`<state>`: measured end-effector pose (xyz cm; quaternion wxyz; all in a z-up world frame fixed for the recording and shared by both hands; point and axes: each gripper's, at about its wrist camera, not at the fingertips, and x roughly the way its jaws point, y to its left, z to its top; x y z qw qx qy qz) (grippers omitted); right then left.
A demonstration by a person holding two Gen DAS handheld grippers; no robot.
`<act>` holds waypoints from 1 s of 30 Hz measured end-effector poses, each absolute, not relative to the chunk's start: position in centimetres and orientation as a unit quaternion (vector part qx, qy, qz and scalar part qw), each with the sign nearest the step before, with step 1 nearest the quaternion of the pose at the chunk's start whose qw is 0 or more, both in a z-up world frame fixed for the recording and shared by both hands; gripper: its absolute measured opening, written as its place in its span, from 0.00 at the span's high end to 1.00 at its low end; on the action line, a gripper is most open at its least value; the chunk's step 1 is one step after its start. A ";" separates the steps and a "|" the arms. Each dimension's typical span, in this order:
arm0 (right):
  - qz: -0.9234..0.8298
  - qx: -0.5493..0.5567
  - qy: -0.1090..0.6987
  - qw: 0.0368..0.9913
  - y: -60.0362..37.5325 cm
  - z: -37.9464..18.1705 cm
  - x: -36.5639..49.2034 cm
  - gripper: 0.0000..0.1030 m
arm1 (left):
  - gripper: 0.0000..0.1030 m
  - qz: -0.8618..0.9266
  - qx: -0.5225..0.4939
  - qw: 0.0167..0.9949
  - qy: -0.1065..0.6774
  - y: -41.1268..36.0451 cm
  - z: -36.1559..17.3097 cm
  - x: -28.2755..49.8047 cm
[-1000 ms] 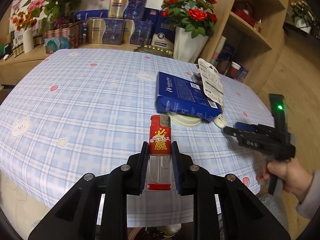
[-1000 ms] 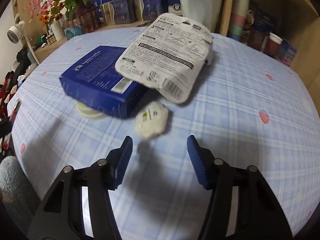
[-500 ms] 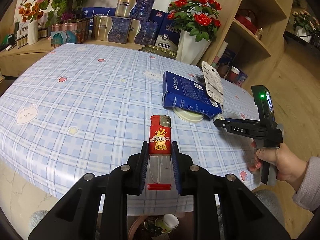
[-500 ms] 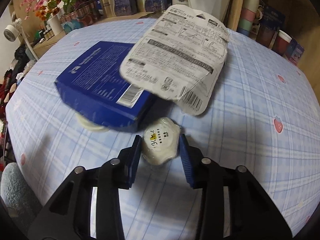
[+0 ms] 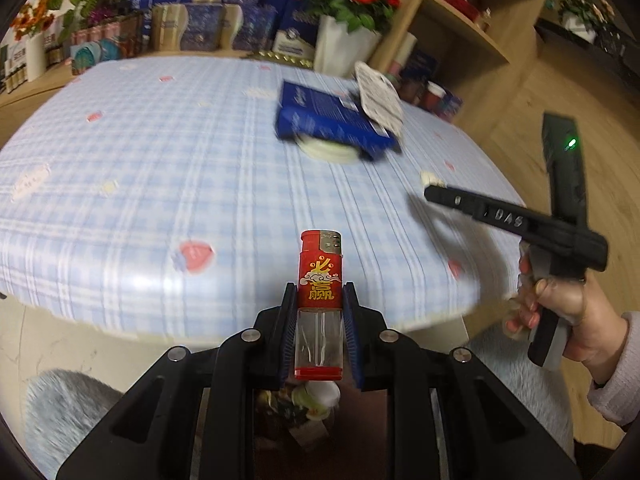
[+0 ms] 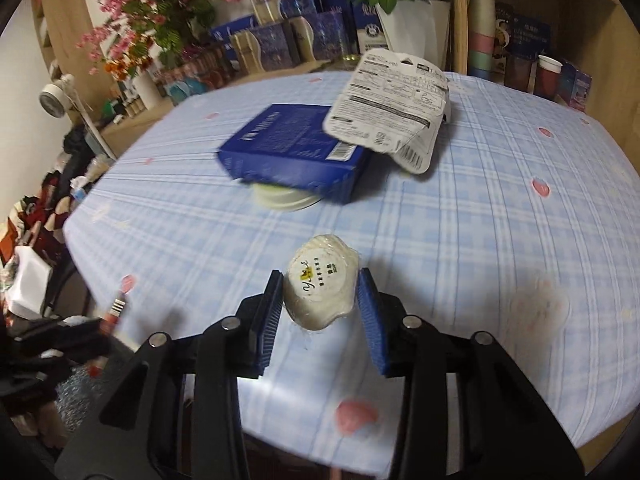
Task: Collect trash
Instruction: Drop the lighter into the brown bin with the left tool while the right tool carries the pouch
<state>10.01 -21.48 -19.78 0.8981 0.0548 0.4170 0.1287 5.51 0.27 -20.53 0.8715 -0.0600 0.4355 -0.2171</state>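
Note:
My left gripper (image 5: 319,304) is shut on a red lighter (image 5: 320,276) with a clear lower half, held past the near edge of the round table (image 5: 160,168). Below it, litter lies in a bin (image 5: 304,404). My right gripper (image 6: 320,292) is shut on a small white wrapped soap (image 6: 322,284), lifted a little above the blue checked cloth. In the left wrist view the right gripper (image 5: 434,188) reaches in from the right, held by a hand (image 5: 560,312). On the table rest a blue box (image 6: 292,152), a white lid (image 6: 284,200) under it, and a white printed package (image 6: 392,112).
Flower pots, gift boxes and jars line the far side behind the table. A wooden shelf unit (image 5: 460,28) with cups stands at the right. Grey fluffy rug (image 5: 64,400) covers the floor near the table's base.
The right gripper closed on the white soap and raised it off the cloth, drawing back. The left gripper, lighter still held, pulled back over the table's near edge and tipped lower.

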 end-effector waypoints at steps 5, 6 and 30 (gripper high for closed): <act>0.134 0.057 0.397 0.906 -20.8 -19.7 6.2 0.61 | 0.78 -0.239 -0.033 0.857 0.455 -1.1 -21.9 3.5; 0.135 0.059 0.394 0.907 -20.7 -19.7 5.4 0.61 | 0.78 -0.244 -0.026 0.854 0.459 -1.4 -22.2 3.1; 0.139 0.070 0.388 0.908 -20.0 -22.4 -1.8 0.61 | 0.78 -0.259 0.069 0.747 0.609 -4.9 -32.4 1.7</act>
